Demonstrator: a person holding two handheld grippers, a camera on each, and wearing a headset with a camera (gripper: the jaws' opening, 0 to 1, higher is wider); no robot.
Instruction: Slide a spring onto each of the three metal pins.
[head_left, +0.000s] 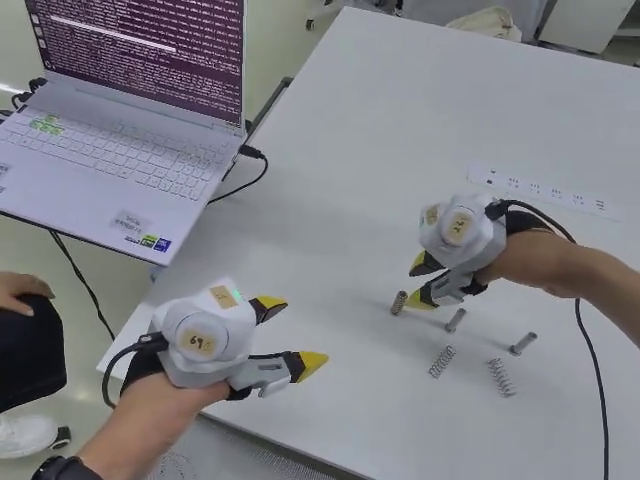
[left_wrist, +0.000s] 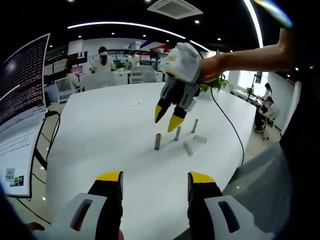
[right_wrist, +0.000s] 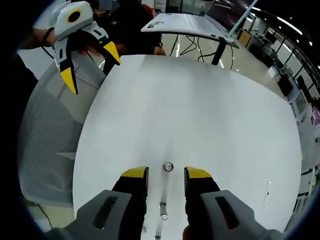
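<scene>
Lower right, head view: one upright grey metal pin (head_left: 402, 294) wears a coiled steel spring (head_left: 398, 305); two bare pins (head_left: 456, 320) stand beside two loose springs (head_left: 441, 361) on the white table (head_left: 380, 150), no container. My right gripper (head_left: 420, 284), jaws apart, empty, hovers close; I judge a nudge could topple pins. Left gripper (head_left: 292, 332) also gapes.

Yellow-tipped black fingers (left_wrist: 109, 192), white shells (head_left: 205, 335)

We see three metal pins standing upright in a row on the white table (head_left: 380, 150). The sprung pin (head_left: 399, 302) already wears its coil (leftmost in the head view). The middle pin (head_left: 455, 320) and the far pin (head_left: 522, 343) are bare. The near spring (head_left: 441, 361) and the other spring (head_left: 501, 377) lie flat just beside them.
</scene>
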